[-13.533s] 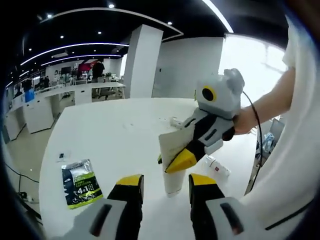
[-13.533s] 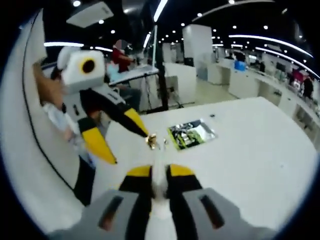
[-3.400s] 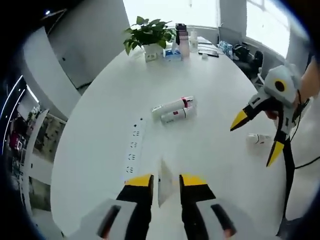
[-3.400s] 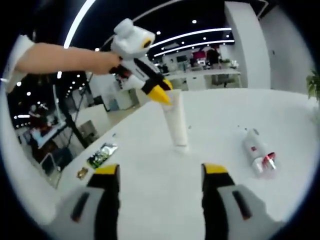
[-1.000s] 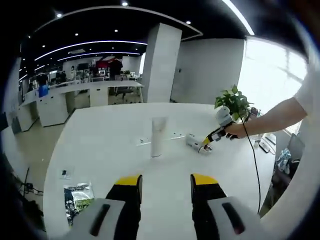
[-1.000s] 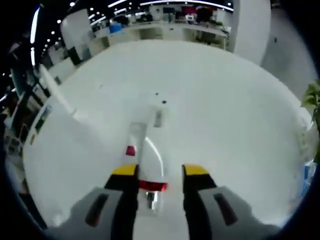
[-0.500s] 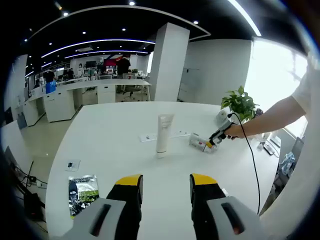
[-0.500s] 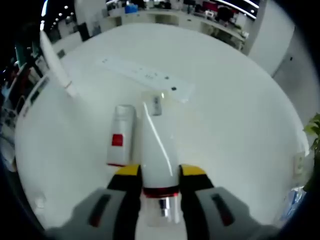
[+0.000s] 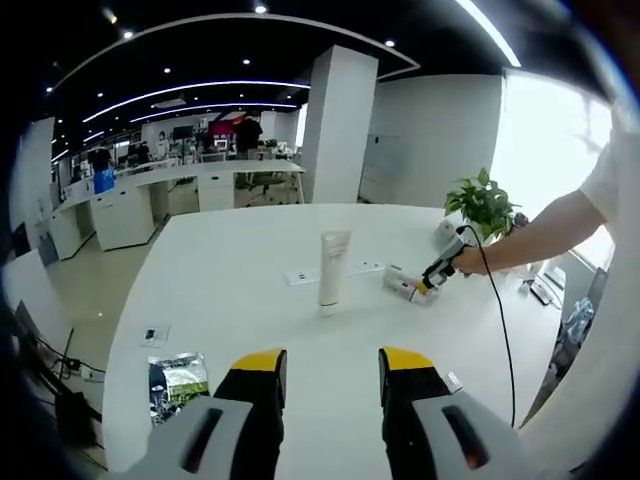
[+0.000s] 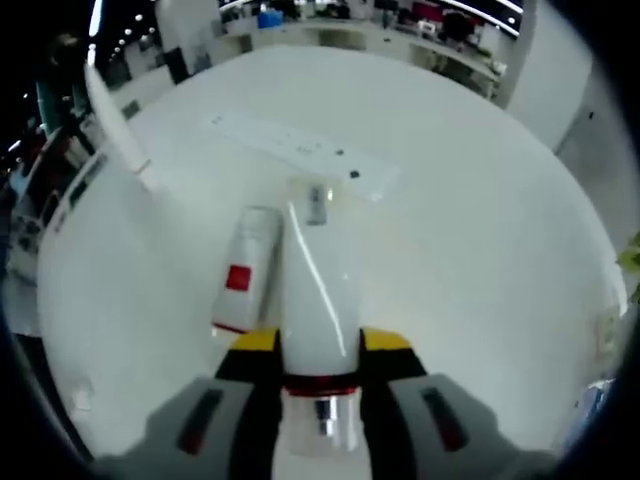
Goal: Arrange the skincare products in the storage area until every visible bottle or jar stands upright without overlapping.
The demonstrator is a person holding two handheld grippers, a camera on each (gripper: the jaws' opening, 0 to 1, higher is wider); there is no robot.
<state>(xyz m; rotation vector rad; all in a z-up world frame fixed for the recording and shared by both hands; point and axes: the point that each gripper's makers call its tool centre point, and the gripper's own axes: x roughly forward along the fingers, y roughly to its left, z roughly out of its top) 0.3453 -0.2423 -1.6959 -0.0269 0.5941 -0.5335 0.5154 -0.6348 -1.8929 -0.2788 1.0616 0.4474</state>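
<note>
Bottle (image 10: 318,300) lying on the table (image 10: 480,230) sits clamped in our right hand-held gripper (image 10: 318,360), left hand-held gripper (image 9: 330,372) apart; next we stand it upright.

ceiling (image 9: 200,40): dark, curved light strips, spot lamps
pillar (image 9: 335,125): white, square
window (image 9: 550,130): bright
desks (image 9: 170,195): white rows far back
floor (image 9: 85,290): pale, glossy

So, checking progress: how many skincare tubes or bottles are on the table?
3: a tube standing upright mid-table, a bottle between the right gripper's jaws, another bottle lying beside it.
</note>
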